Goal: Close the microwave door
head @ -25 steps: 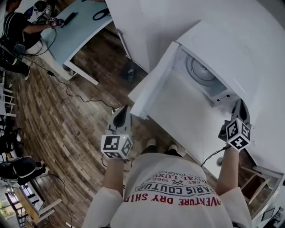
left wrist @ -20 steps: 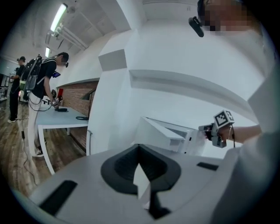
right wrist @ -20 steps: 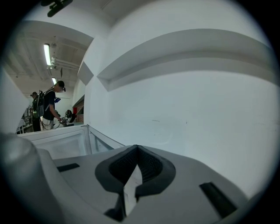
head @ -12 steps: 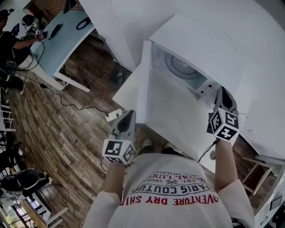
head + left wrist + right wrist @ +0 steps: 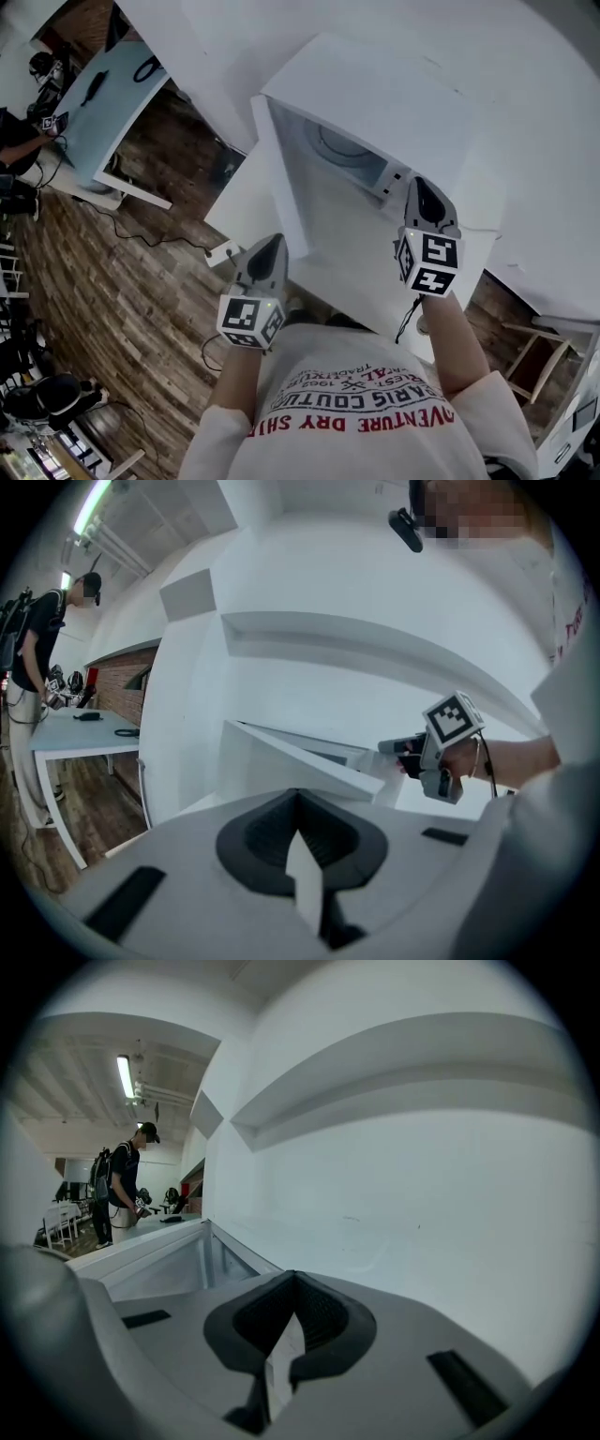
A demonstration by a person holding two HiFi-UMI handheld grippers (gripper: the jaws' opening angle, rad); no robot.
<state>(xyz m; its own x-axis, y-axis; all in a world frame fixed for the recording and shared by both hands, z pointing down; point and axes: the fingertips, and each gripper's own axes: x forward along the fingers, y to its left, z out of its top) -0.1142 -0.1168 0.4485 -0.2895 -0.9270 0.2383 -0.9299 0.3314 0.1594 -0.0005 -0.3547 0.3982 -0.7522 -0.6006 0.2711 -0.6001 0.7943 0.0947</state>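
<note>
the microwave door (image 5: pixel 280 178) has swung in since half a second ago: its top edge now makes a narrower angle with the front of the white microwave (image 5: pixel 394 94), though it is not shut. the right gripper (image 5: pixel 418 186) has moved up and left in the head view and now sits at the right front corner of the microwave, by the panel beside the opening.

the left gripper (image 5: pixel 272 242) is in the lower middle of the head view, its tip just beside the door's free end. no view shows whether it touches. its fingers (image 5: pixel 302 878) are pressed together with nothing between them, and the door fills the space just ahead. the right gripper's fingers (image 5: pixel 281 1358) are clenched too and empty, pointing over the microwave's top towards the white wall.

the microwave stands on a white surface (image 5: pixel 239 202) at the centre of the frame. through the gap left by the door, its cavity shows a round turntable (image 5: pixel 339 145).
</note>
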